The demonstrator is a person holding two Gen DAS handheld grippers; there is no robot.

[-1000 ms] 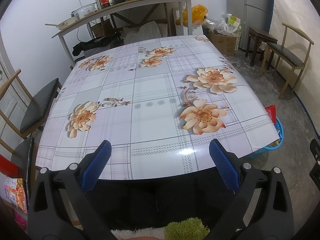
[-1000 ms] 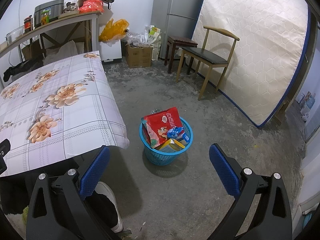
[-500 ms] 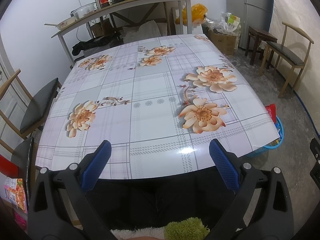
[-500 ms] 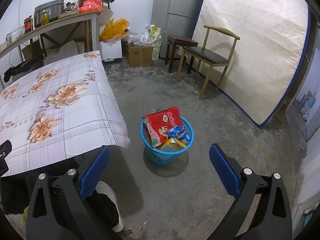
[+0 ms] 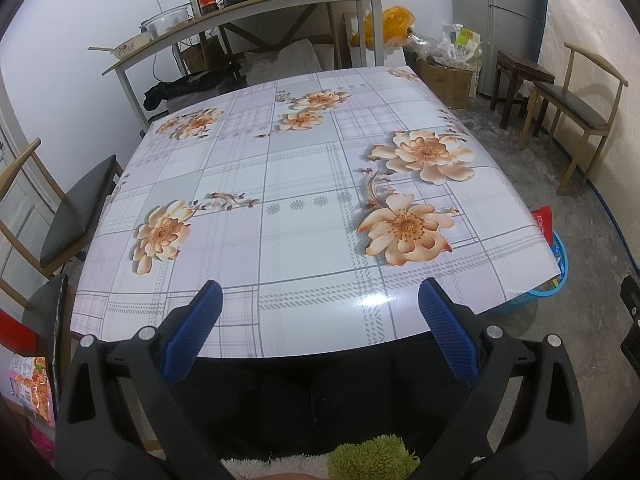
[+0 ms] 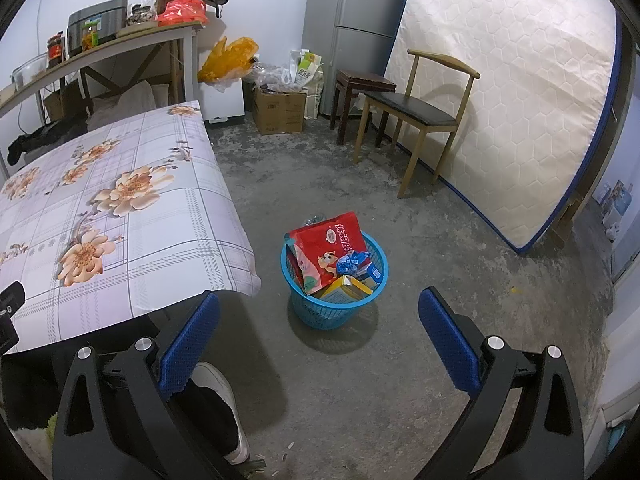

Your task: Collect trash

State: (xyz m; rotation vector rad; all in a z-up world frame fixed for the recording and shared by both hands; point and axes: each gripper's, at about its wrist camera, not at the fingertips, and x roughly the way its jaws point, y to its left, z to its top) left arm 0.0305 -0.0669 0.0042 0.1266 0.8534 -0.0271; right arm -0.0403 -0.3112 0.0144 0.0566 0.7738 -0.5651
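Note:
A blue plastic basket (image 6: 370,304) stands on the concrete floor by the table's corner. It holds a red snack bag (image 6: 328,250), a crumpled blue wrapper (image 6: 351,261) and a yellow box (image 6: 347,289). The basket's edge also shows past the table in the left wrist view (image 5: 560,258). My right gripper (image 6: 319,330) is open and empty, above the floor just short of the basket. My left gripper (image 5: 319,320) is open and empty, at the near edge of the flowered table (image 5: 280,184), which bears no trash.
A wooden chair (image 6: 416,112) and dark stool (image 6: 362,96) stand before a leaning mattress (image 6: 508,92). A shelf table (image 5: 248,8) with jars and a cooker is behind. Another chair (image 5: 76,216) is at the table's left. Snack packets (image 5: 32,380) lie lower left.
The right gripper's view has drifted slightly, with the basket a touch nearer. The left gripper has hardly moved. Both stay open and empty.

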